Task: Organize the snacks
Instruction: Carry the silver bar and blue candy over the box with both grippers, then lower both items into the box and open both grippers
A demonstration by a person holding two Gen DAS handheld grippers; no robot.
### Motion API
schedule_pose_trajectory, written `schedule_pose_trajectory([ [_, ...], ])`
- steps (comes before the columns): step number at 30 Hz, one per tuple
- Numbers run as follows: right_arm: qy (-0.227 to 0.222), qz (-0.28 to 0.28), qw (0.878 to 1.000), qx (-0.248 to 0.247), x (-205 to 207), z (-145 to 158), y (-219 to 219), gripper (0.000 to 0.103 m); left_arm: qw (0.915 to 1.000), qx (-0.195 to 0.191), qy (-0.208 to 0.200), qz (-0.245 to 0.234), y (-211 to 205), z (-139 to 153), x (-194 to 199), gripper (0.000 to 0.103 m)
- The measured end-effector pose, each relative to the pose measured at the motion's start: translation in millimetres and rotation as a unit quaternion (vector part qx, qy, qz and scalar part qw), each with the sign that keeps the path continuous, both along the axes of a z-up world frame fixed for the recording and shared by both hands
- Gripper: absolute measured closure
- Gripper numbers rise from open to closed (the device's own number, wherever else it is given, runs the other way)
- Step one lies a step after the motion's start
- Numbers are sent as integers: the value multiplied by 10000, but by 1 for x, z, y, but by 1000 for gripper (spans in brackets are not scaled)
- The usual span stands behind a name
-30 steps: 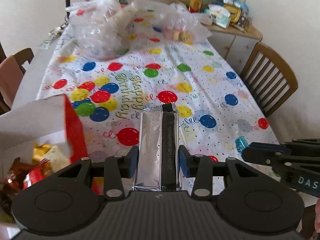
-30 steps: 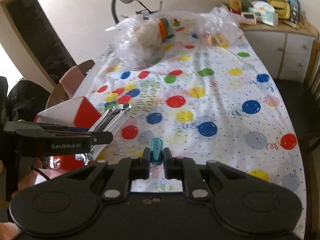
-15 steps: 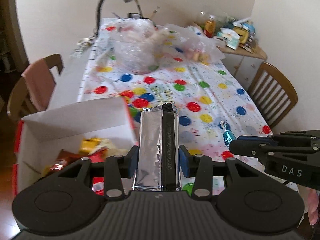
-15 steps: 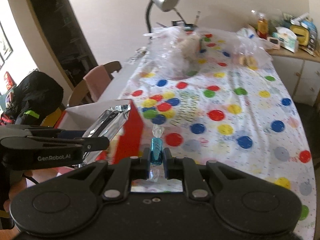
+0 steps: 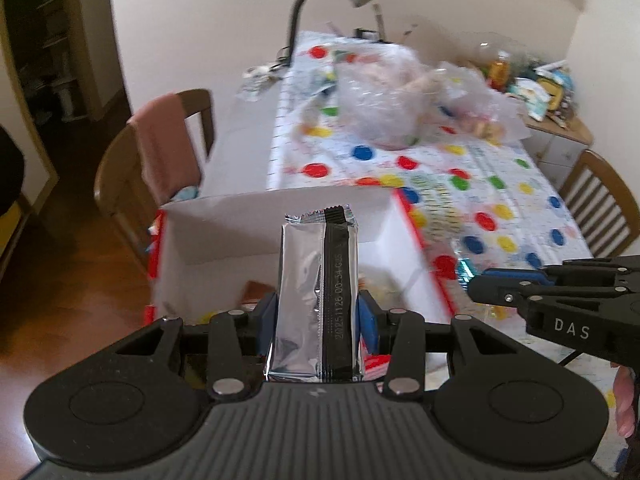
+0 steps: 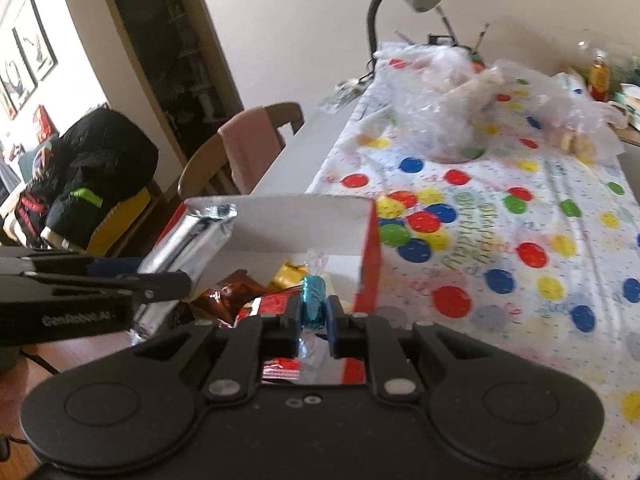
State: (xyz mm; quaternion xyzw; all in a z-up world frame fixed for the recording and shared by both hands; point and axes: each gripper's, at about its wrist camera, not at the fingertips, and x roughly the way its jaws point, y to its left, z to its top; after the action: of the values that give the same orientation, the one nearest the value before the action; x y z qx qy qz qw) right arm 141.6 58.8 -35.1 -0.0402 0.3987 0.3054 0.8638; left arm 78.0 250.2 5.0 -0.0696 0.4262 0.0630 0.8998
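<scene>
The left gripper has its fingers clamped on a silver foil snack pack, which stands upright between the blue pads and pokes well above them. The right gripper has its fingers pinched on a small blue wrapped candy. Both are poised over the open red and white box at the near corner of the worktop, so the drop-off looks close.

The likeliest slip is the foil pack. It is tall, slick and held only low on its sides; if the fingers open while it is upright, it could tip against the box wall and fall over the rim toward the floor, which lies just beside the box on the left. The two grippers also sit near each other, so releasing both at once risks a knock that flicks the candy out. The candy is tiny and held by a thin pinch; a jolt could let it twist free early, though it would probably land inside.

The box already holds several wrapped sweets: a brown foil one, a gold one and a red one lie loosely piled on its floor. Farther back, clear plastic bags hold pale items too blurred to name.
</scene>
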Motion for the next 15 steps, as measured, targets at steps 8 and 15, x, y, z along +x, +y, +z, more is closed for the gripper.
schedule_pose_trajectory([
  [8, 234, 42, 9994, -247, 20, -36, 39, 92, 9990, 133, 292, 318, 47, -33, 6, 62],
  [15, 394, 72, 9981, -459, 33, -63, 60, 92, 9981, 261, 460, 316, 60, -58, 17, 62],
])
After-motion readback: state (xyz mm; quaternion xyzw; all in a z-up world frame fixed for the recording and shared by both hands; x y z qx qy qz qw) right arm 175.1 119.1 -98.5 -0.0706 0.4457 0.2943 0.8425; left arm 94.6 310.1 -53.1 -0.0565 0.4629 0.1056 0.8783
